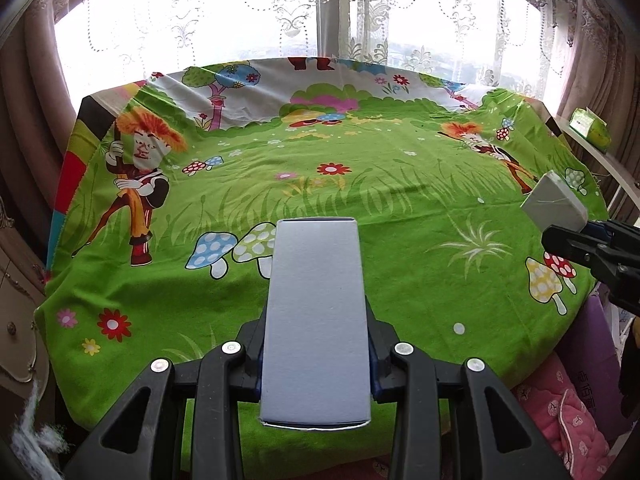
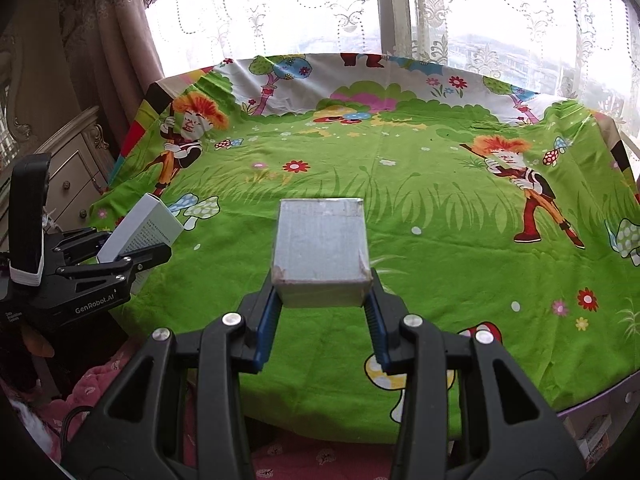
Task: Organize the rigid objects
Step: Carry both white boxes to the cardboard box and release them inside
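My left gripper [image 1: 316, 364] is shut on a tall, narrow white carton [image 1: 316, 320], held above the near edge of the table covered by a green cartoon cloth [image 1: 360, 200]. In the right wrist view the same white carton [image 2: 140, 232] shows printed text on its side, clamped in the left gripper [image 2: 120, 258] at the far left. My right gripper [image 2: 320, 320] is shut on a squat grey box [image 2: 320, 248], its blue pads [image 2: 267, 324] pressed on both sides. That grey box [image 1: 554, 202] and the right gripper [image 1: 576, 236] appear at the right edge of the left wrist view.
The green cloth [image 2: 400, 200] spans the whole table, its far edge against a window with lace curtains [image 1: 320, 8]. A cream dresser [image 2: 68, 168] stands to the left. A green tissue pack [image 1: 592, 126] lies on a ledge at the right. Pink bedding [image 1: 560, 412] lies below the near table edge.
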Demonstrator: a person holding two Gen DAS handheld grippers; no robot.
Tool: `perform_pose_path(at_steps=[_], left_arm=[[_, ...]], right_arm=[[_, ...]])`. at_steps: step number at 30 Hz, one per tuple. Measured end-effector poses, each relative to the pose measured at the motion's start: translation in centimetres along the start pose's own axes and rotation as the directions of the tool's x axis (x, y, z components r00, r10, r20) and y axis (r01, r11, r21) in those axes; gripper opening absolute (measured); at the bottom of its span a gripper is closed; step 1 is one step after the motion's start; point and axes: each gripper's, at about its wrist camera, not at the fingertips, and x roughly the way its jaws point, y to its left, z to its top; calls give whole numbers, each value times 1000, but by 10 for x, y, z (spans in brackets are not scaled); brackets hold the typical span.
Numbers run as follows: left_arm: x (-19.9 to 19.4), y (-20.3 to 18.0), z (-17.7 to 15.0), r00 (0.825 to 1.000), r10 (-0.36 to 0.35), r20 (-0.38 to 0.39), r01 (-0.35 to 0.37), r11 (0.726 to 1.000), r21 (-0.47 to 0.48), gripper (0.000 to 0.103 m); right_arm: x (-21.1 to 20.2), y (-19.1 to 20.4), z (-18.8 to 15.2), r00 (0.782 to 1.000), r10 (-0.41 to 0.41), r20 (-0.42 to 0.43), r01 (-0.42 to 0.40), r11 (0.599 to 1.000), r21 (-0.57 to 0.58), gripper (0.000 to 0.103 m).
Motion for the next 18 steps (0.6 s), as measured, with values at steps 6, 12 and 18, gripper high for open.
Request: perform_pose_path(at_steps=[6,12,18], left_arm=[[-30,-38,4,998,-43,44,40,996,86,37],[-66,-124,15,977,-208,48,190,949,251,37],[-74,-237,19,919,-386,-79,385,836,391,37]], right_arm=[[-46,-7,-18,997,-41,58,42,999,-17,44],[-114,-48,-49,982,-150,114,148,989,30,44],[-178,-117,-92,932,-357,71,343,927,150,44]])
